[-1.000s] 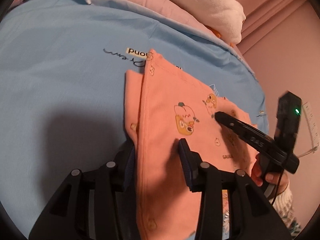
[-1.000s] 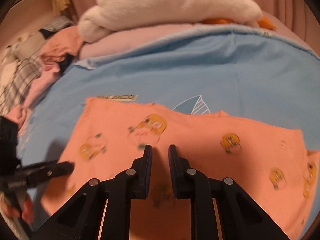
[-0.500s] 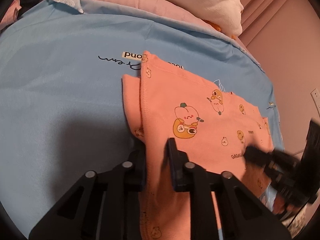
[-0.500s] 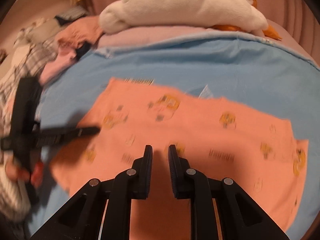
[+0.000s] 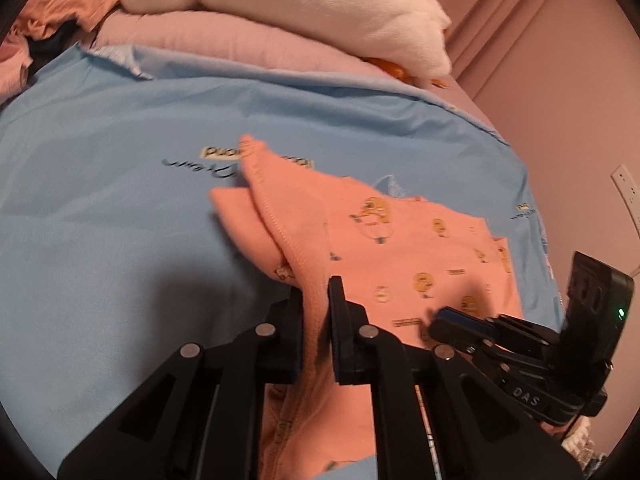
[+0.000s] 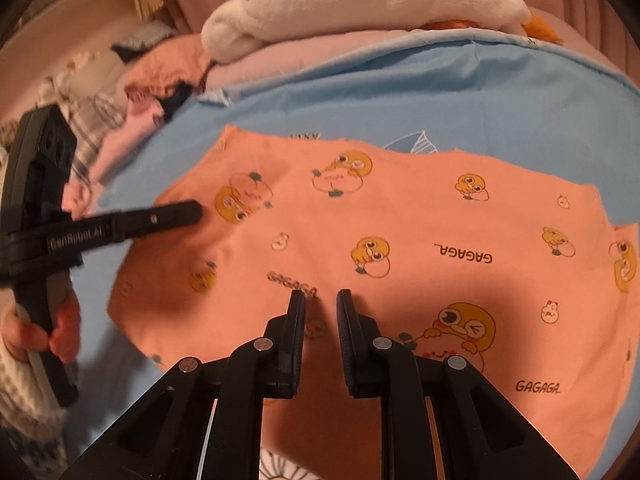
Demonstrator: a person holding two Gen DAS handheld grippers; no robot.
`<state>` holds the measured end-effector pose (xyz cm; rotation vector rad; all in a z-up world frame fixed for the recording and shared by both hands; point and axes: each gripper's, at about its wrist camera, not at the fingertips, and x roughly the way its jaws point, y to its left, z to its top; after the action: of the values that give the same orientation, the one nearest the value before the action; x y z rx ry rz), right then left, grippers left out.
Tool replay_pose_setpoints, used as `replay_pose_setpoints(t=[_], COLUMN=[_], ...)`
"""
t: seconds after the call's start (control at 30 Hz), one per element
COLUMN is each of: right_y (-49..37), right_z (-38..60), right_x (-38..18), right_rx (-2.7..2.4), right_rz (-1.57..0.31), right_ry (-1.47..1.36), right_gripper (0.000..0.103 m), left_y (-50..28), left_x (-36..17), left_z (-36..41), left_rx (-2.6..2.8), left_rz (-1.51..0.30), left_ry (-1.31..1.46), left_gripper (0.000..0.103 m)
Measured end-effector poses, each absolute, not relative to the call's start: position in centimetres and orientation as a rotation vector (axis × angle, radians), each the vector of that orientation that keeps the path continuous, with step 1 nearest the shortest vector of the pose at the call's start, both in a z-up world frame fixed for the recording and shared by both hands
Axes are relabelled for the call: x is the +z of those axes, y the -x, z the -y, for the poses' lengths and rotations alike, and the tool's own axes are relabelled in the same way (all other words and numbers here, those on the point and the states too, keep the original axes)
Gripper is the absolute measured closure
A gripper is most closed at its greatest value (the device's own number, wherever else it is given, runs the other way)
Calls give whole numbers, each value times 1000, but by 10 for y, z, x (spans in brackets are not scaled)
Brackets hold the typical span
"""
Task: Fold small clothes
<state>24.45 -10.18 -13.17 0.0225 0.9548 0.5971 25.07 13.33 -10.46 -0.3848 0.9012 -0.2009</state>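
Observation:
An orange child's garment printed with yellow cartoon ducks lies spread on a blue sheet. My left gripper is shut on the garment's left edge and lifts that fold off the sheet. It also shows from the side in the right wrist view. My right gripper hovers over the garment's near middle, jaws a narrow gap apart and holding nothing. It also shows in the left wrist view.
A white plush blanket lies on a pink pillow at the back. A pile of mixed clothes sits at the left edge of the bed. A pink wall with a socket is on the right.
My left gripper has closed on the garment's edge and raised it. My right gripper has moved nearer to the left gripper across the garment.

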Motion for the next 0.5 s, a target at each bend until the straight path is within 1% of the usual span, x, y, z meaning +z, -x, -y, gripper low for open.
replay_pose_setpoints(t=[0.13,0.23,0.3,0.33,0.37,0.43,0.5], right_y=[-254,-264,-269,-271,-273,-274,-275], right_z=[123,142,150,154,158,170,177], right_x=[-134,-144,-149,-150,-152,-154,-156], right_rx=[614,652,686,692,697,739,756], right_rz=[-970,-998,-995,-993,-989,-959,-943], right_ry=[-229,-434,-556,-606,-666,-808,-882], right_gripper=[83,82,74,64,58,56,47], left_y=[-251,-255,-257,-259,-259,-261,-263], left_x=[-90,-86,-85,-85,-84,-83,-84], left_z=[-109,-89,-80,-74,-69,-52,-36], left_rx=[-247,-272,-290,-296,-301,-315,-343], left_rz=[-891,-894,-899,-903,-904,-901,-907], left_ry=[338,316,313,314,311,275,246], left_gripper=[94,95,95,95,95,95,94])
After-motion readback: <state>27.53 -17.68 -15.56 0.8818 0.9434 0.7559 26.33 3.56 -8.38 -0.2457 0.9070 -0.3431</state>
